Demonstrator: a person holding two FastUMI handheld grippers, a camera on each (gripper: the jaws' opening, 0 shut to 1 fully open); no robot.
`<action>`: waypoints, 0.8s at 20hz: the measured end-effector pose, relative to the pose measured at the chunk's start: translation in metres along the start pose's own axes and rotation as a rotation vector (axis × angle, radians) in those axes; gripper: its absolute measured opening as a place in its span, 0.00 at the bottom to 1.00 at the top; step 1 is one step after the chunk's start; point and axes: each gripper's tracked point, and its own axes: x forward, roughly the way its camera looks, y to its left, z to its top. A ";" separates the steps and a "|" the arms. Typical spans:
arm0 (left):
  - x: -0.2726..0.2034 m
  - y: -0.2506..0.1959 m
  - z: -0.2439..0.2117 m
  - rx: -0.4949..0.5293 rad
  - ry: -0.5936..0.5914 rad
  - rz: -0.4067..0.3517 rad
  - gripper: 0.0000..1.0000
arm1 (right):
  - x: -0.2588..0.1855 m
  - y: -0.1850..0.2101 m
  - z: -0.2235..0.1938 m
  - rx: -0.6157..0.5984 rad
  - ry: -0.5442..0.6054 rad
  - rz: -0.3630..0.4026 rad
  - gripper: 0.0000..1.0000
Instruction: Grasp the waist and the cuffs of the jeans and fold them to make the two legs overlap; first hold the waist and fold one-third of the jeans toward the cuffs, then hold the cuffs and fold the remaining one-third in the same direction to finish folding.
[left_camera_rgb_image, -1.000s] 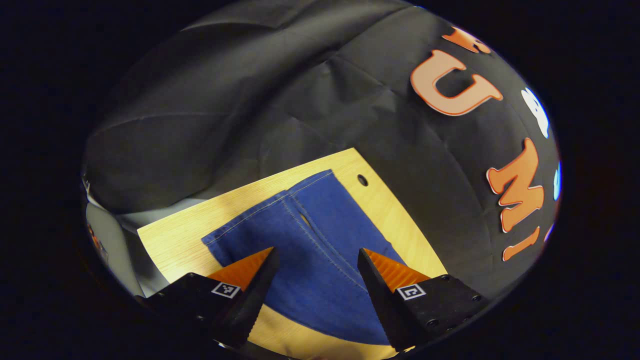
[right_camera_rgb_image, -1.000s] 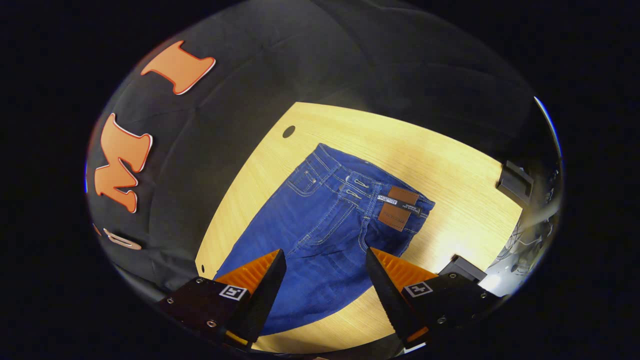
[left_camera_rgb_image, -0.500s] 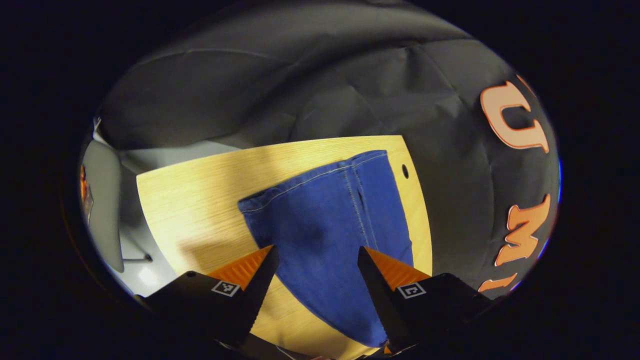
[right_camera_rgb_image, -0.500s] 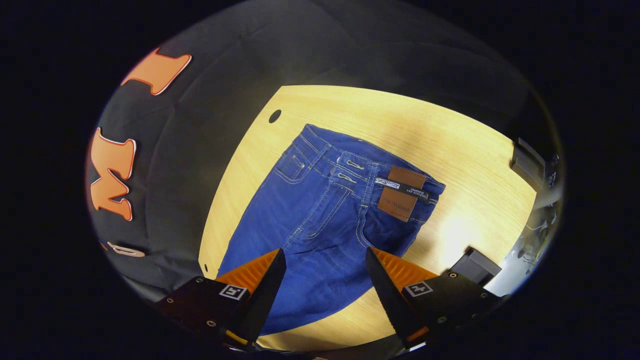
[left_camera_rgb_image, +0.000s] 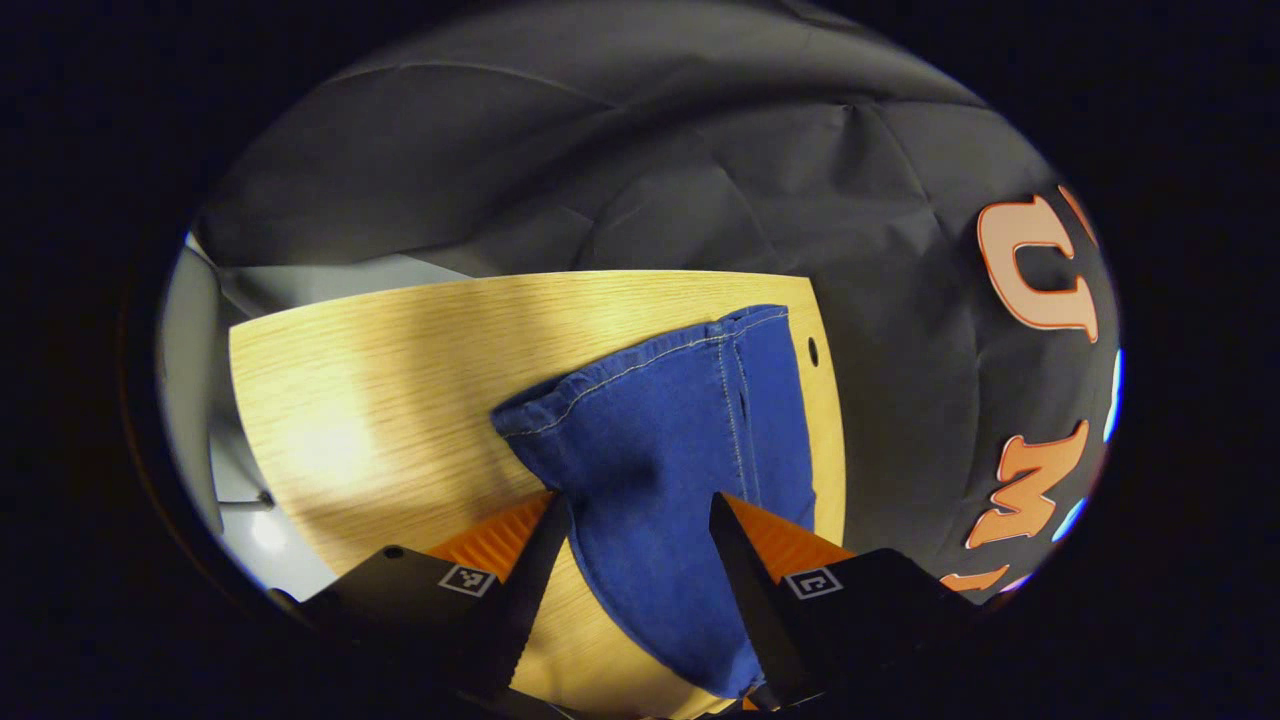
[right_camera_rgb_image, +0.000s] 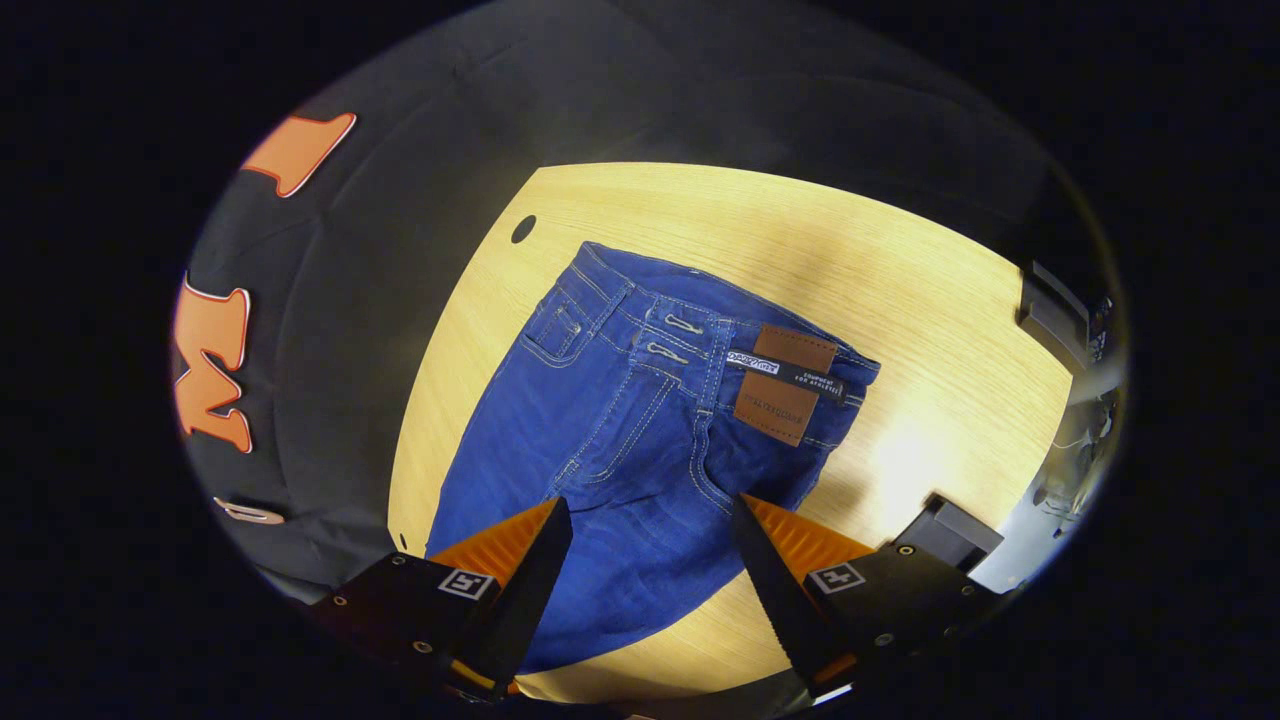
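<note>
I have both tools hovering over the jeans (right_camera_rgb_image: 640, 430), which lie flat on the wooden table (right_camera_rgb_image: 900, 290) with the two legs already stacked on each other, as far as I can judge.

In the right gripper view, the right gripper (right_camera_rgb_image: 650, 570) has its jaws apart with nothing between them. The waist (right_camera_rgb_image: 700, 320) sits in the middle of the frame, above and slightly right of the fingertips, with the brown patch (right_camera_rgb_image: 785, 385) just right of centre. The denim runs from that band down toward the lower left, passing under my fingers.

In the left gripper view, the left gripper (left_camera_rgb_image: 640, 560) is likewise spread, cloth showing in the gap but not pinched that I can see. The cuffs (left_camera_rgb_image: 640, 360) lie above the tips, their hem slanting from centre left up to the upper right, close to the small hole in the table (left_camera_rgb_image: 812, 351).

So the long axis runs between my two tools: waist ahead of the right one, cuffs ahead of the left. I judge the waist fold comes next, and the right tool is the nearer one for it. It would have to reach forward to the band and then carry it along that axis toward the cuffs.
</note>
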 end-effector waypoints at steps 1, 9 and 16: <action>0.004 -0.001 0.002 -0.011 -0.001 -0.011 0.88 | 0.001 0.000 0.000 0.005 0.003 -0.002 0.99; 0.033 0.000 0.001 0.039 0.004 0.044 0.05 | 0.006 -0.017 0.003 0.028 -0.016 -0.013 0.99; 0.018 -0.024 0.006 0.153 -0.048 0.036 0.05 | 0.002 -0.046 0.001 0.130 -0.006 -0.021 0.96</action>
